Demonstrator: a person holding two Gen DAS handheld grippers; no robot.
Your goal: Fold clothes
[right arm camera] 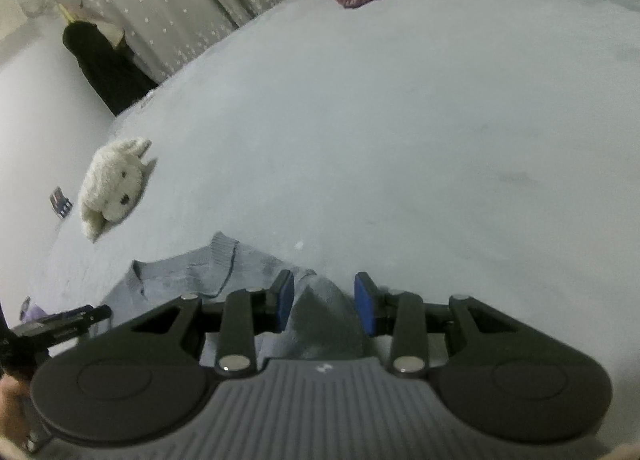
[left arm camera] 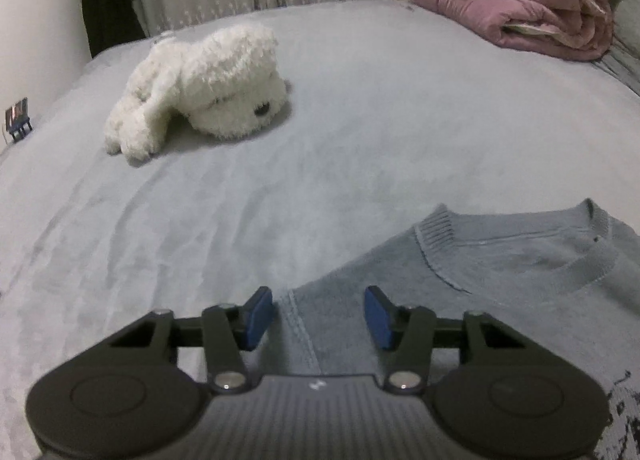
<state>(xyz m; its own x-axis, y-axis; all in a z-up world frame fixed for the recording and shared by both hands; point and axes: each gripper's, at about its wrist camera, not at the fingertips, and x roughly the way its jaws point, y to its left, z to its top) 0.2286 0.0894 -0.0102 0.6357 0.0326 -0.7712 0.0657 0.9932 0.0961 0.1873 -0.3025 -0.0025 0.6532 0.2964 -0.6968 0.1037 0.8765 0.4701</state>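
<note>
A: On the bed (left arm camera: pixel 320 132), near edge, lies the sweater (left arm camera: pixel 520 272). Grey-blue knit, neckline facing away, chest side up, dark print low at the right of the left view.

B: Folded at all?

A: Hard to say. Neck & shoulders lie flat. In the right view one part (right arm camera: pixel 324 316) rises in a peak between the blue pads, prob. a sleeve or side brought up, but can't tell if it's a fold under way or just a ruck. Lower half is out of both views.

B: Tongs?

A: Left tongs (left arm camera: pixel 316 318) spread wide, astride the shoulder seam, holding nothing. Right tongs (right arm camera: pixel 324 306) also spread, pads (right arm camera: pixel 365 310) either side of the raised peak w/ a gap on both sides, so no pinch that I can see.

B: So how much left?

A: Judging by this: no neat folded packet visible, top part lies open. Fits either sleeves yet to go in, or a fold just laid down.

B: Anything in the way?

A: Plush dog (left arm camera: pixel 200 88) well apart at far left, pink quilt (left arm camera: pixel 520 8) at far end. Space around the sweater is free.
</note>
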